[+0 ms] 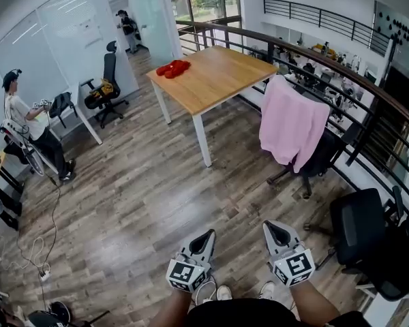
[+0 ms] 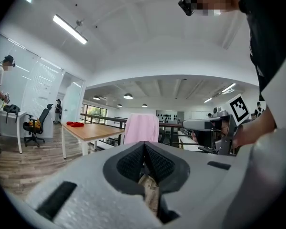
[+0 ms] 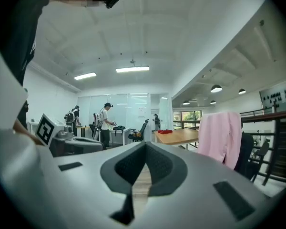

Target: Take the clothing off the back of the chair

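The pale pink cloth garment (image 1: 293,125) hung over the back of the dark swivel chair (image 1: 327,159), just beside the light wooden worktop (image 1: 211,80) on its right, with its long axis running down the backrest. You held your left claw (image 1: 204,238) and right claw (image 1: 276,230) well short of that worktop, both closed on nothing. The right claw looked nearer the garment. No brand or writing was readable, only the square markers (image 1: 184,274).

A red item (image 1: 173,68) lies at the far corner of a wooden table (image 1: 218,80) beside a curved railing (image 1: 375,107), as a person (image 1: 24,125) stands near an office chair (image 1: 108,80) across the plank floor (image 1: 136,196).
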`<state>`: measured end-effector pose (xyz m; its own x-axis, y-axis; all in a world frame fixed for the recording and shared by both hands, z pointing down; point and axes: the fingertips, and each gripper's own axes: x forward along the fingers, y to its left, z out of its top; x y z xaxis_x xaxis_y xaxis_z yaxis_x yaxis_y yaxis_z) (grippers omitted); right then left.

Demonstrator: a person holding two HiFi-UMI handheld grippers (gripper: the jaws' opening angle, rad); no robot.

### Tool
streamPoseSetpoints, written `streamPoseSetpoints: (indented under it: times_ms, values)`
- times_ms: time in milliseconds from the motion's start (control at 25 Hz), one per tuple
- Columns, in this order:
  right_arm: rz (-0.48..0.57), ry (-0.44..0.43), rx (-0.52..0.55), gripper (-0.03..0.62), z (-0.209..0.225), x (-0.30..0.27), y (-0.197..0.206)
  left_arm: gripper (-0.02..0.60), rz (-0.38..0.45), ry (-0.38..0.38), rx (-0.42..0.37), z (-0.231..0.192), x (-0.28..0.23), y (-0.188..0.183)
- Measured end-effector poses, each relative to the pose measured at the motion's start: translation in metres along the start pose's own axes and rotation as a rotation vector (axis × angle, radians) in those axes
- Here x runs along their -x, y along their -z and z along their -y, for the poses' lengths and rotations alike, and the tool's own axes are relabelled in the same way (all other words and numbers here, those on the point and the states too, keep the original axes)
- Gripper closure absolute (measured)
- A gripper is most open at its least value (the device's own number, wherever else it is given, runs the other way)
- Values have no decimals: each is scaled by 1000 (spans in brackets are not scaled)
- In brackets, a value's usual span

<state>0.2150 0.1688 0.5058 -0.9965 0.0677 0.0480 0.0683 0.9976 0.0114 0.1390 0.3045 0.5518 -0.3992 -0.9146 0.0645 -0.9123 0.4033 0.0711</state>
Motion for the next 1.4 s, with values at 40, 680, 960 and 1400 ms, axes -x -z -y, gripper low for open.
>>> streamPoseSetpoints:
  times_ms: [40,680,960,1400]
  values:
    - [19,7,-18,591,-2,0,-3,566,0,4,-2,-3,4,-1]
    - [68,65,-69,591,4,-1,-9,566,-6,19,-44,-32,11,-11]
    - [104,88,-86,591,64,-32,-16,566,-18,-40,-51,-59,-46,-13]
    - [123,92,-68,589,170,-79,-27,566,-28,-9,-71,-65,-157,-20]
